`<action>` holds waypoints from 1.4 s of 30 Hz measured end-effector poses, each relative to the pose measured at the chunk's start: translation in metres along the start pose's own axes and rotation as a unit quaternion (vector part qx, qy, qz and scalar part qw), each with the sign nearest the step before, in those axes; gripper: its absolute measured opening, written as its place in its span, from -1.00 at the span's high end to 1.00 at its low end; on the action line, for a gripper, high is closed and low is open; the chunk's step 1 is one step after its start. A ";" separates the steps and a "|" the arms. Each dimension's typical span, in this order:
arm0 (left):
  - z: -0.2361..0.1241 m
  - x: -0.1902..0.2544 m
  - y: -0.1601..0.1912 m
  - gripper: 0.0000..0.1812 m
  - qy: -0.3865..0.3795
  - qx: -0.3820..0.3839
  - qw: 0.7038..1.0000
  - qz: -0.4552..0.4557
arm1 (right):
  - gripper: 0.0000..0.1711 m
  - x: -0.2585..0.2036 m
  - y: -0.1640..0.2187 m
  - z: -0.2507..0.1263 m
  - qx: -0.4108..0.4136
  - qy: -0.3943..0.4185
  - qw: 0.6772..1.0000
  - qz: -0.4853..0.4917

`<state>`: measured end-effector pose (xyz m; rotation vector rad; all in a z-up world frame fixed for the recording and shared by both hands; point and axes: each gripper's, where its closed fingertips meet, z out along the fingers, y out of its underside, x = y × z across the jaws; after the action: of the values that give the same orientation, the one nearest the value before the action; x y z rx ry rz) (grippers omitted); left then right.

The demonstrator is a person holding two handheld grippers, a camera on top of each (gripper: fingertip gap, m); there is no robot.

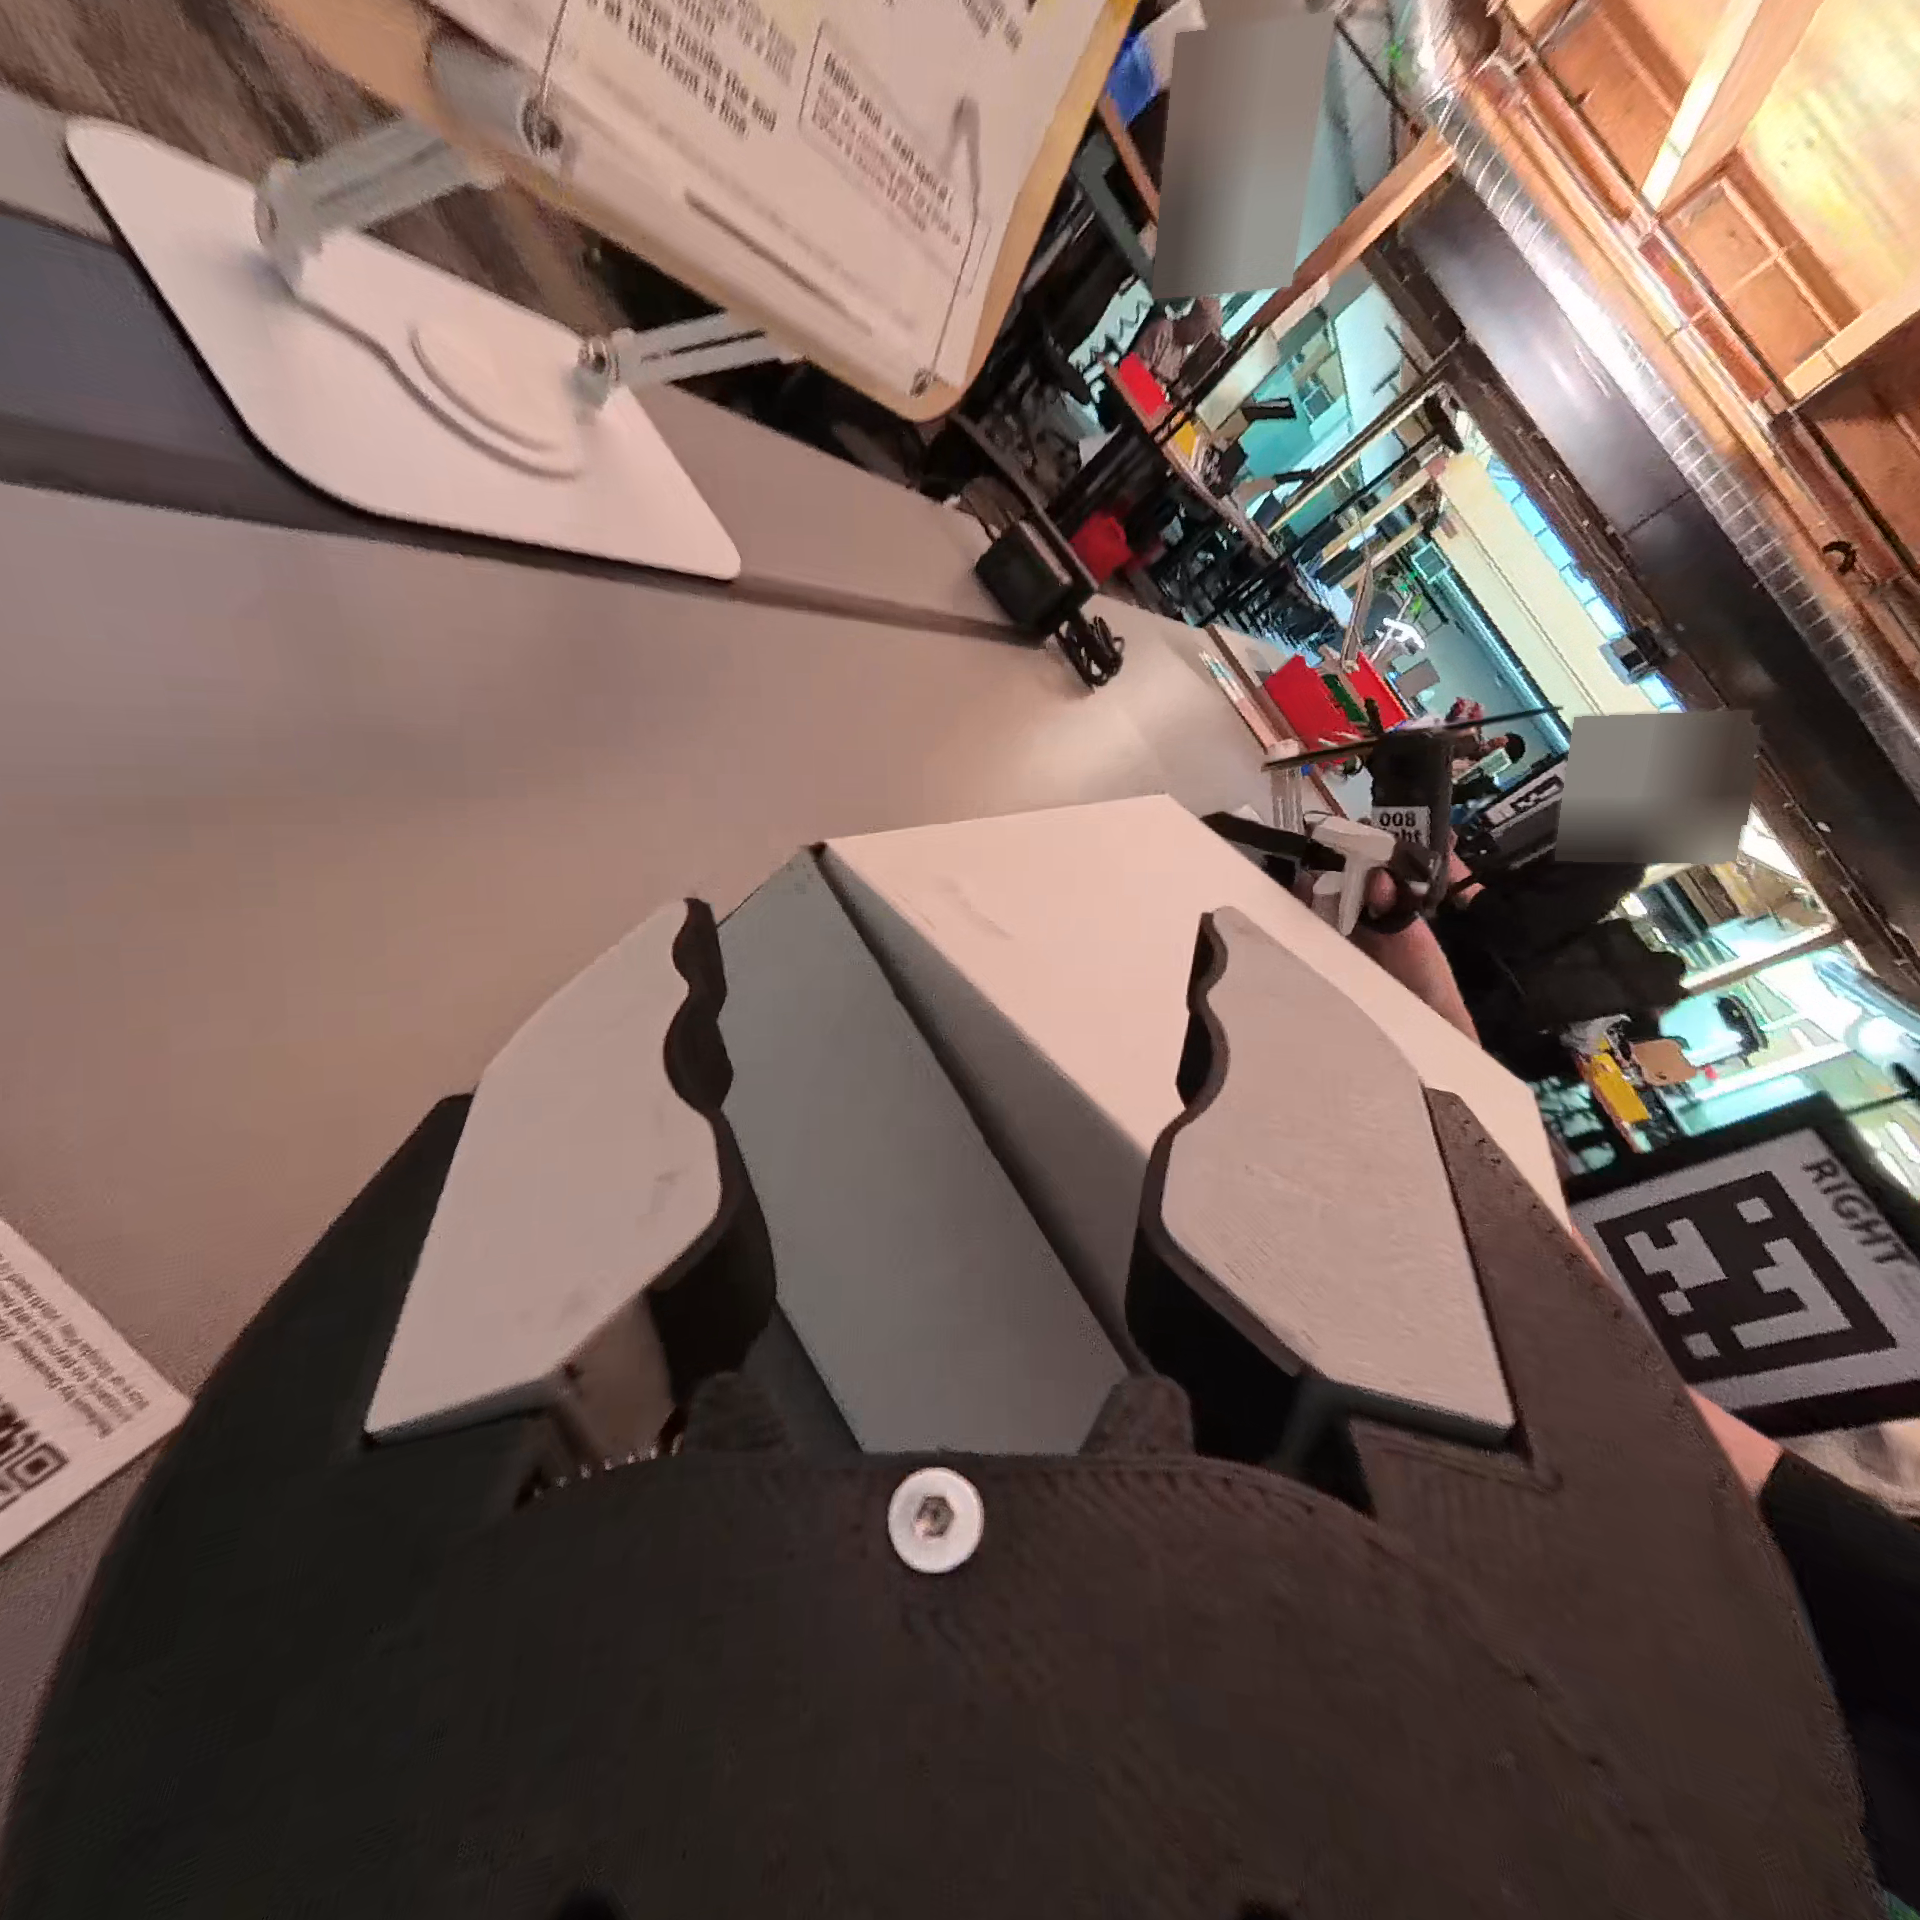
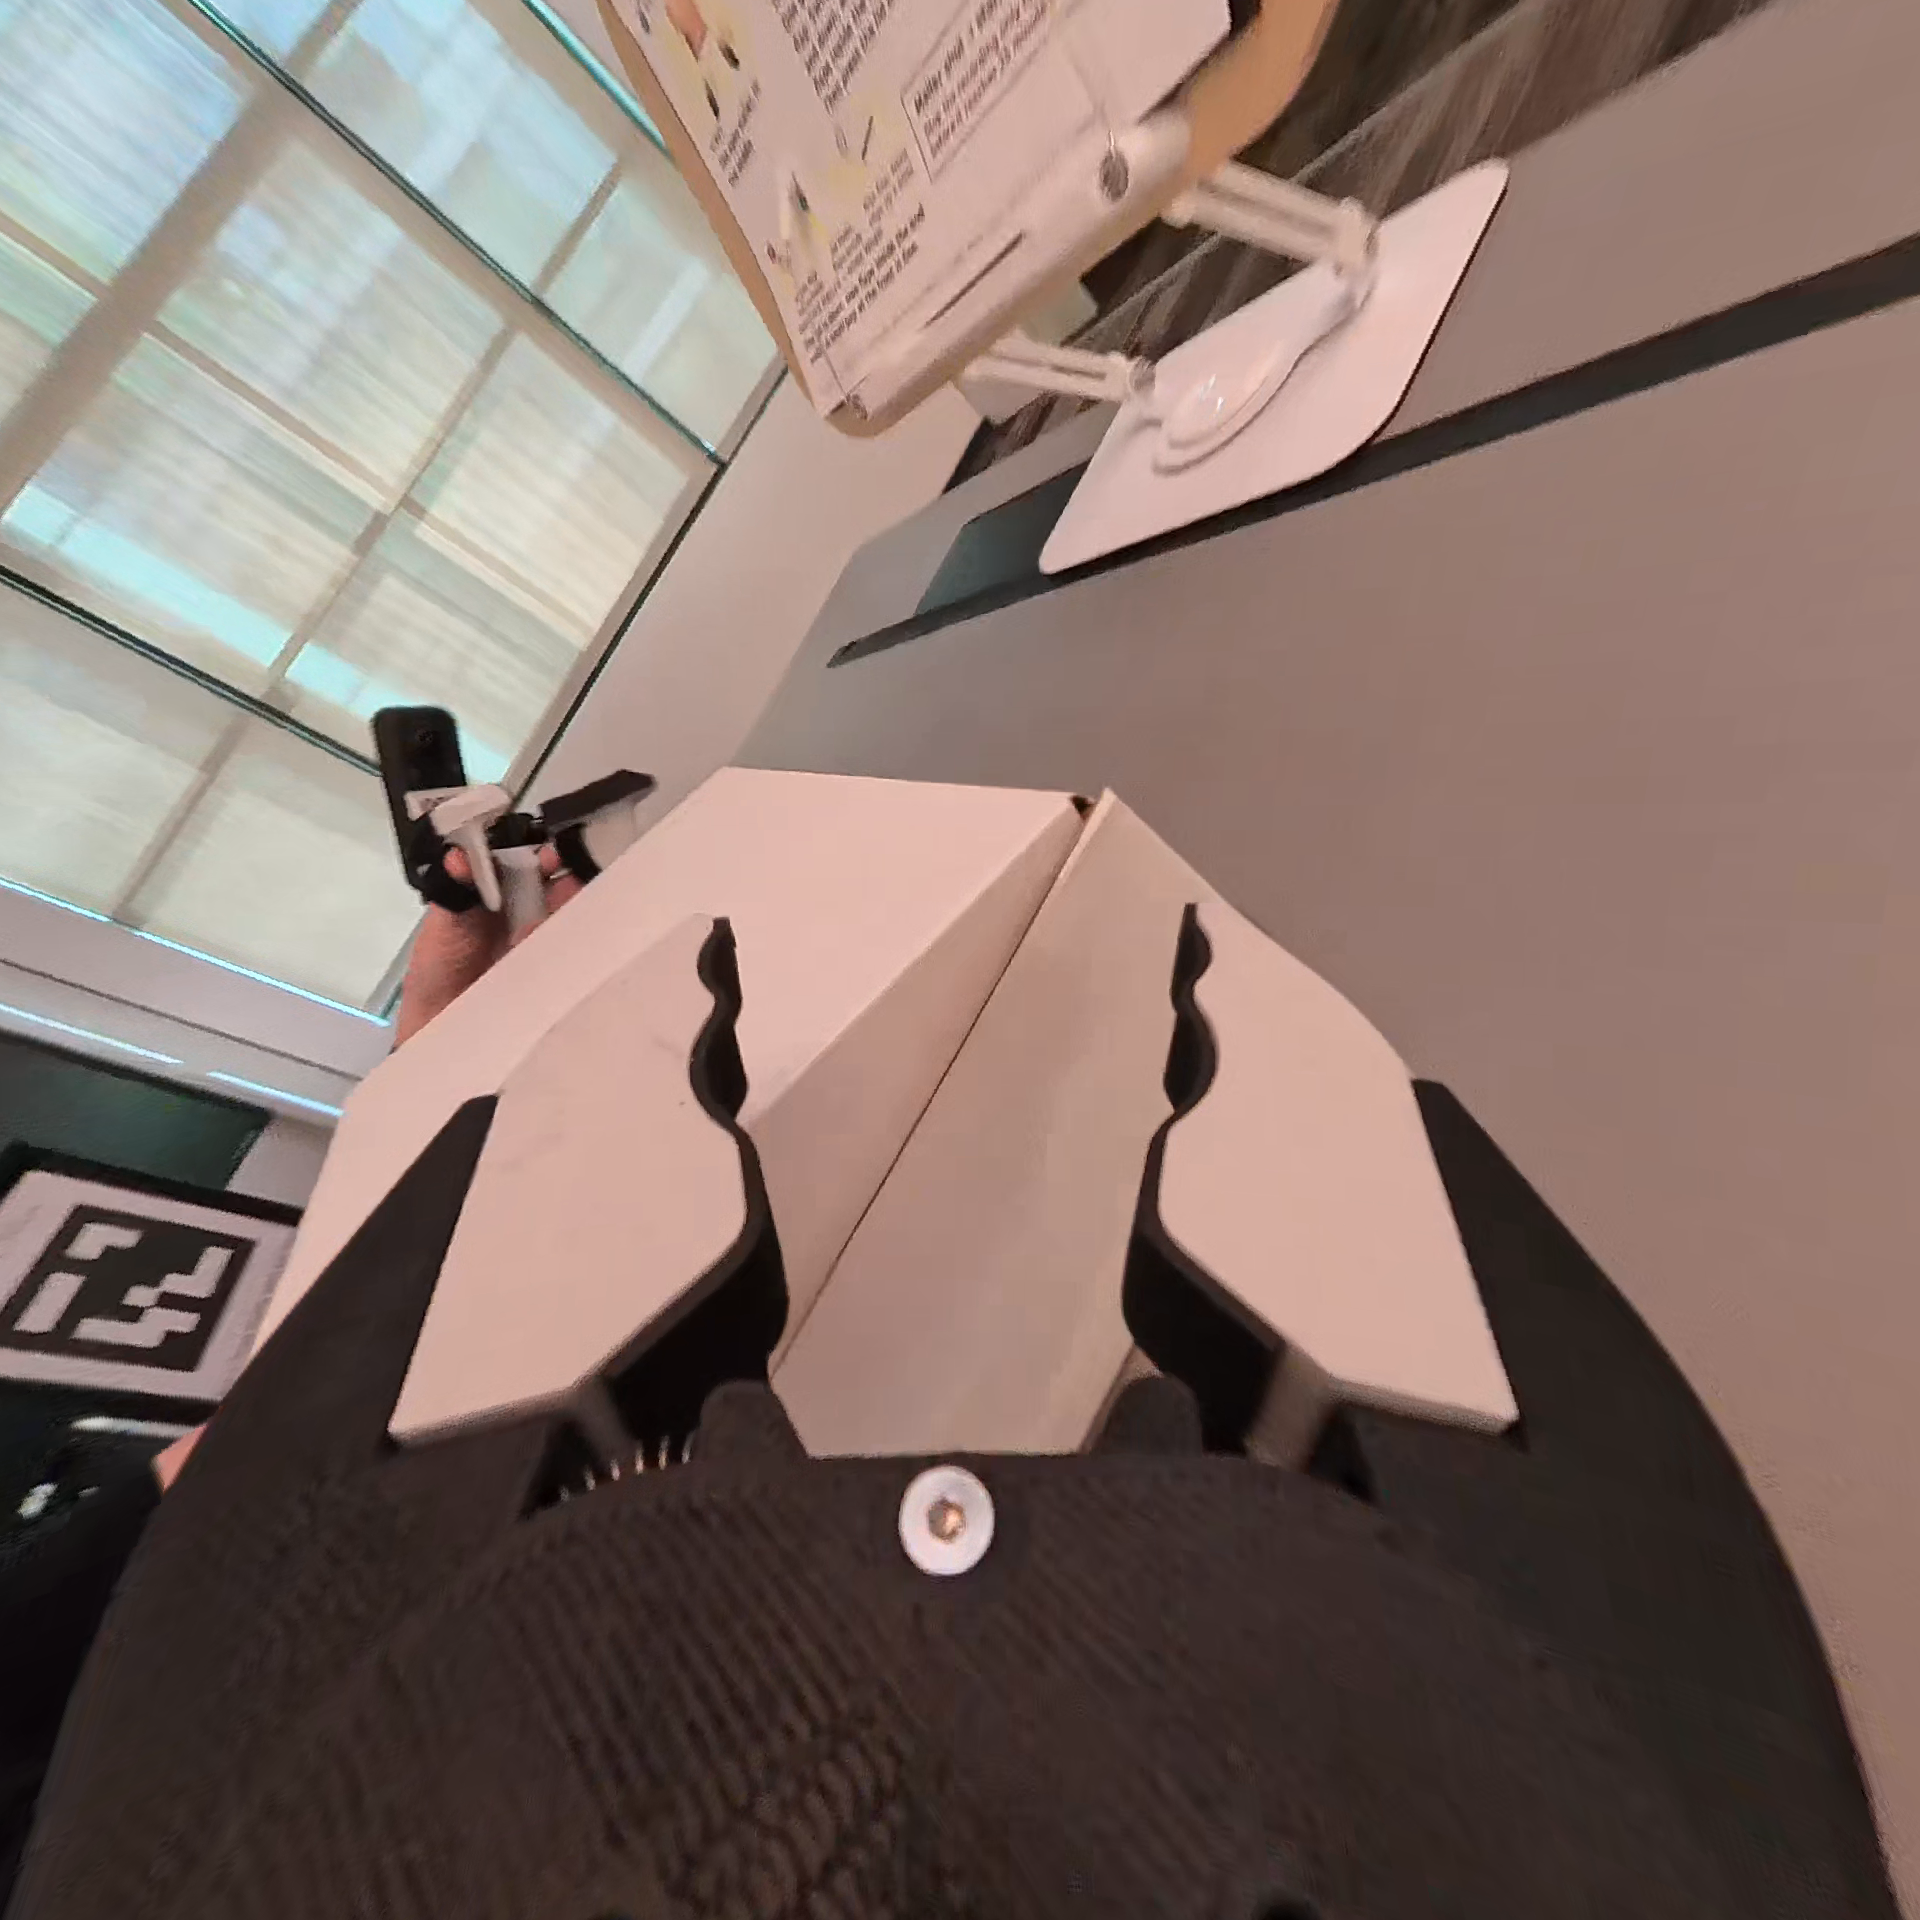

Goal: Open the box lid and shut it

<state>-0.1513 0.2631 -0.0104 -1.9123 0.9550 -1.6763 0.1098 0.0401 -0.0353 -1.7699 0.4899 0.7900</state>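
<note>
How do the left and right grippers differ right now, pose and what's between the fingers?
Left gripper straddles the white box from one end, with the lid seam running up between its fingers toward the upper left. Right gripper straddles the opposite end, where the seam runs toward the upper right. The box face looks grey and shaded in the left view, cream and lit in the right. Shared: both are open, neither clamped on the box, which rests on the grey table.

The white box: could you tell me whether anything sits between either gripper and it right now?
Nothing visible does. The left gripper and the right gripper are both open, each reaching in from an opposite end with the white box directly between its fingers. The grey table beside the box is bare.
</note>
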 end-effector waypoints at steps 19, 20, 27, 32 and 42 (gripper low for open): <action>0.045 -0.016 0.047 -0.08 -0.019 -0.158 0.985 -0.070 | -0.06 -0.002 0.020 0.033 -0.123 0.044 0.990 0.045; 0.045 -0.016 0.048 -0.08 -0.018 -0.159 0.984 -0.072 | -0.06 -0.001 0.021 0.033 -0.127 0.048 0.990 0.045; 0.045 -0.014 0.056 -0.07 0.006 -0.166 0.981 -0.102 | -0.07 -0.004 0.029 0.038 -0.153 0.049 0.986 0.048; 0.046 -0.010 0.059 -0.06 0.025 -0.168 0.979 -0.112 | -0.07 -0.004 0.029 0.039 -0.148 0.047 0.987 0.052; 0.048 -0.011 0.058 -0.05 0.032 -0.160 0.980 -0.116 | -0.07 -0.005 0.029 0.039 -0.143 0.037 0.987 0.061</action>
<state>-0.1178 0.2262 -0.0680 -2.2663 1.1221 -1.8106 0.0763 0.0671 -0.0586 -2.0551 0.5607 0.9187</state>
